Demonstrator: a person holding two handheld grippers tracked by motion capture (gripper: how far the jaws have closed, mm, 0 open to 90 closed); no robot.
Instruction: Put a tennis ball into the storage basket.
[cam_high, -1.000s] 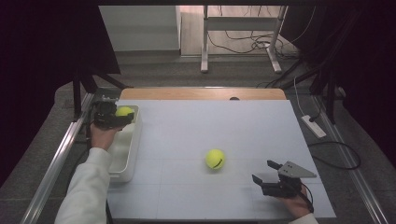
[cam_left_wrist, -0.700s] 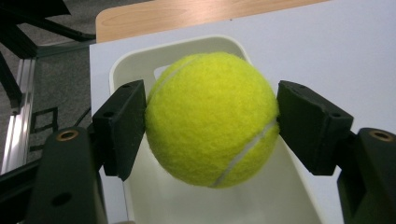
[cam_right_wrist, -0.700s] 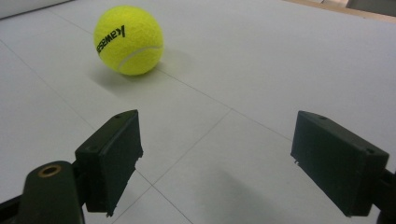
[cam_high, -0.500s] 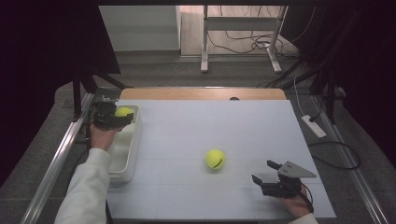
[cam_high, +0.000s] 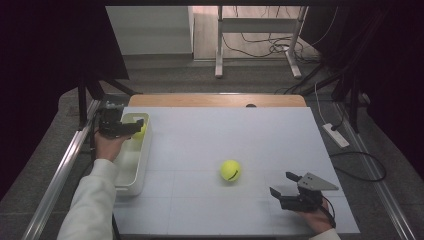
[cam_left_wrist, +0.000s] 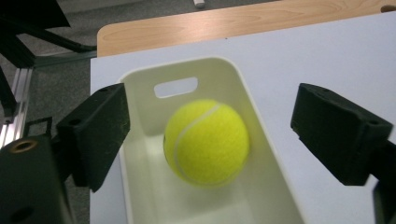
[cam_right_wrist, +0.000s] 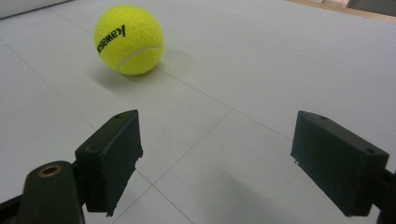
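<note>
Black jaws on my left gripper (cam_high: 131, 127) stand wide apart, and in the left gripper view a yellow tennis ball (cam_left_wrist: 206, 142) sits between them without touching either pad, inside a white bin (cam_left_wrist: 233, 84). I cannot tell whether that ball rests on the bin's floor or hangs just above it. The bin has a slot handle (cam_left_wrist: 175, 87) cut in its far end, at twelve o'clock from the ball. From the high view the bin (cam_high: 131, 172) lies along the table's left edge, at about nine o'clock from the table's middle, with my left hand (cam_high: 107, 146) over it.

My right gripper (cam_high: 284, 185) is also wide open and holds nothing; its jaws hover low over the white table top (cam_high: 225, 135) near the five o'clock corner. A second tennis ball (cam_high: 230, 170) rests on the bare table at about ten o'clock from that gripper, near it but apart. In the right gripper view this ball (cam_right_wrist: 129, 39) carries black lettering that reads "Kawasaki", cut short by the curve. Thin seam lines cross the table top beneath the jaws.
</note>
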